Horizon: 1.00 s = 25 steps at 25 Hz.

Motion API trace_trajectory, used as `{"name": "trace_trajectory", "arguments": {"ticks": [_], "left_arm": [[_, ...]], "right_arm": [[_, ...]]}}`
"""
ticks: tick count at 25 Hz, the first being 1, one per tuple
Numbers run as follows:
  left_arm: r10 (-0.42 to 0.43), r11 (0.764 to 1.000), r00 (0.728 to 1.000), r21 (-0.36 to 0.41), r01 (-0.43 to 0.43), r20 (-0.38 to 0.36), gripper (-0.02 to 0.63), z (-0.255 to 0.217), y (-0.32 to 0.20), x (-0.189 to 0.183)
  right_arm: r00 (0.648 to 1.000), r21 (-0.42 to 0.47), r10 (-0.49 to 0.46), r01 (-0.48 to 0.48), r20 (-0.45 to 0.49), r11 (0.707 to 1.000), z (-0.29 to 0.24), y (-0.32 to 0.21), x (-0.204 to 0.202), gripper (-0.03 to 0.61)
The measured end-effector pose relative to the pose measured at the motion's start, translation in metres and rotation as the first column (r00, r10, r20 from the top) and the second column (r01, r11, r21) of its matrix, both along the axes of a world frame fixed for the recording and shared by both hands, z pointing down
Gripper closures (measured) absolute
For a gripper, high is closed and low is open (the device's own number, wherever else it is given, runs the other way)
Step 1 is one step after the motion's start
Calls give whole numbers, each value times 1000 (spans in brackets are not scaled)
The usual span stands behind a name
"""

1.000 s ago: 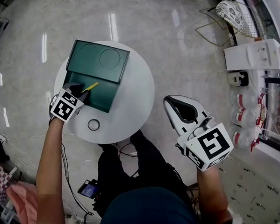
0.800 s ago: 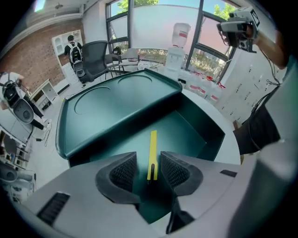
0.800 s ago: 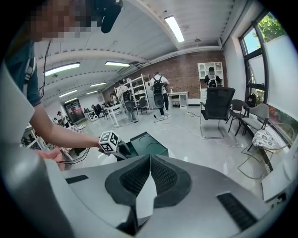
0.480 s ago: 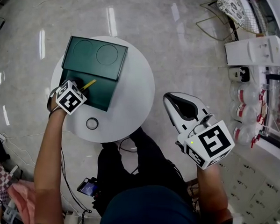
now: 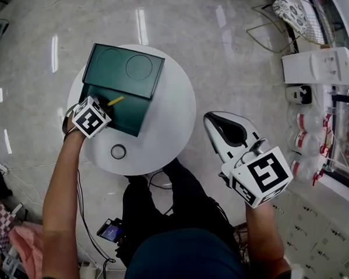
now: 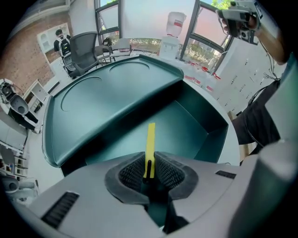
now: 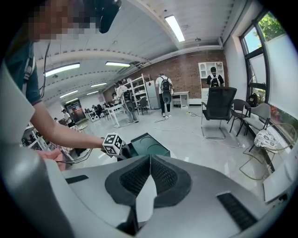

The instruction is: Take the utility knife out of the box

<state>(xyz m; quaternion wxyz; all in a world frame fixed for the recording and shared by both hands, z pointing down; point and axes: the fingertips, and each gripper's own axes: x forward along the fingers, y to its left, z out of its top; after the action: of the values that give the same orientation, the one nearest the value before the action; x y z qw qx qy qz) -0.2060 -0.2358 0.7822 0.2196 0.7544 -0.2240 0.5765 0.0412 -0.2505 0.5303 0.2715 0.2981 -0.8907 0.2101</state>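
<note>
open green box [image 5: 129, 113] — yellow utility knife [image 5: 116, 100] inside

The room is bright. Past the green box [image 5: 122, 75], the shiny floor [image 5: 225, 68] has long white streaks of glare. In the left gripper view, the windows [image 6: 149, 18] behind the box glow pale and washed out, and the inside of the box is in shadow. Long ceiling lamps [image 7: 174, 28] shine high above the box in the right gripper view. Both gripper views bend at the edges and have black corners.
</note>
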Motion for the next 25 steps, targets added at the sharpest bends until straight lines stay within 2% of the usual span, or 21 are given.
{"name": "trace_trajectory", "arguments": {"ticks": [8,17,21,25], "left_arm": [[-40,993,999,114,40,-7,537,-35,3,-2],[-52,983,998,177,58,-37,537,-92,22,-14],[-81,969,995,231,93,-60,537,-132,33,-26],[-122,944,987,295,147,-102,537,-179,42,-35]], "right_arm": [[1000,36,-25,24,19,999,-26,3,-19,540],[997,96,-55,51,46,994,-64,9,-47,540],[995,134,-76,67,59,989,-89,13,-63,540],[993,170,-98,85,69,982,-116,17,-77,540]]}}
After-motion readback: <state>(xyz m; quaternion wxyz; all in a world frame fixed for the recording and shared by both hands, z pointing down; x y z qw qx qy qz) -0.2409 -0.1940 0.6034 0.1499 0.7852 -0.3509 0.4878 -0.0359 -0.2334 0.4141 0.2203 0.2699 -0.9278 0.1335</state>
